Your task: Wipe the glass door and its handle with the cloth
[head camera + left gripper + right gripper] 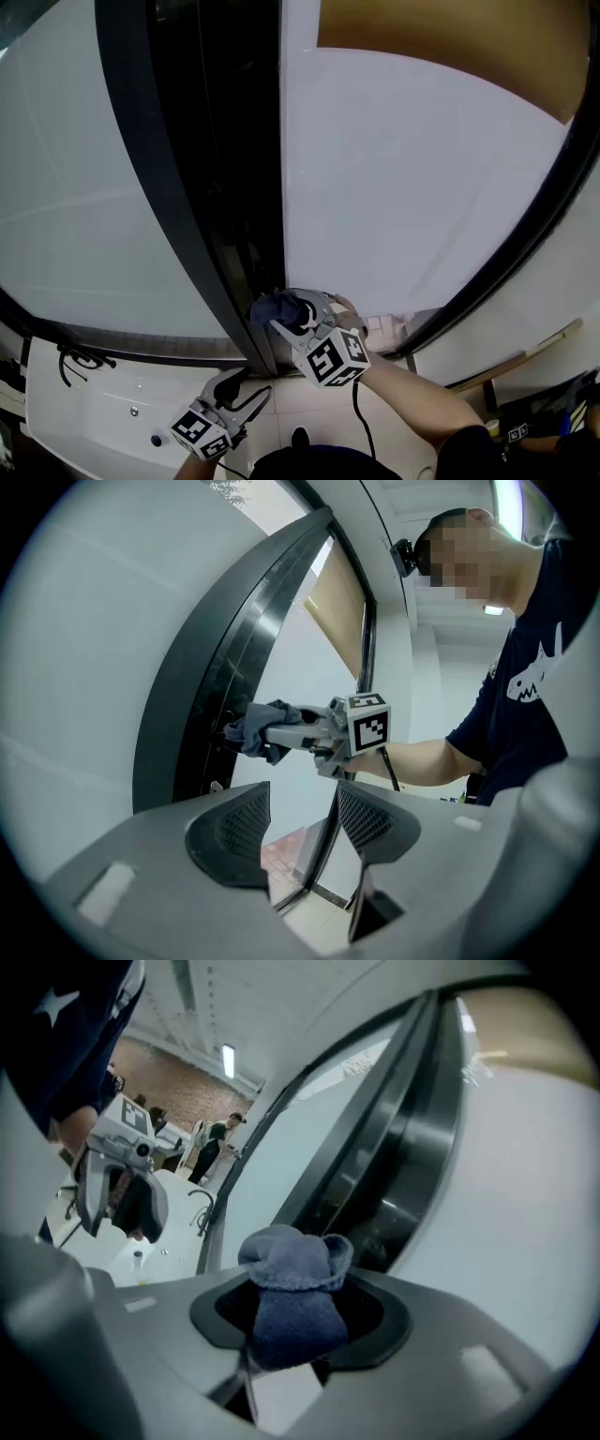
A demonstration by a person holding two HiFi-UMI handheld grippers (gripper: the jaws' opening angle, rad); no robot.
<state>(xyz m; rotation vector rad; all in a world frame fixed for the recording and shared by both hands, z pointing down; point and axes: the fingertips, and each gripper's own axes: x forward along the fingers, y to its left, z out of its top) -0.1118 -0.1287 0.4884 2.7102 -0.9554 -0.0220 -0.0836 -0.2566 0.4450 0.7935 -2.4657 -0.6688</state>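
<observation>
The right gripper (298,1314) is clamped on the crumpled blue-grey fabric cloth (292,1262), which sits low down at the dark vertical metal frame (202,187) of the frosted white glass door (403,187), while the left gripper (302,829) hangs below the right one, its jaws spread with nothing held between them

dark door frame (206,187) bars the way ahead; tiled floor (286,403) open.

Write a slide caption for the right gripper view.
Right gripper, shut on a blue cloth, beside the dark door frame.
</observation>
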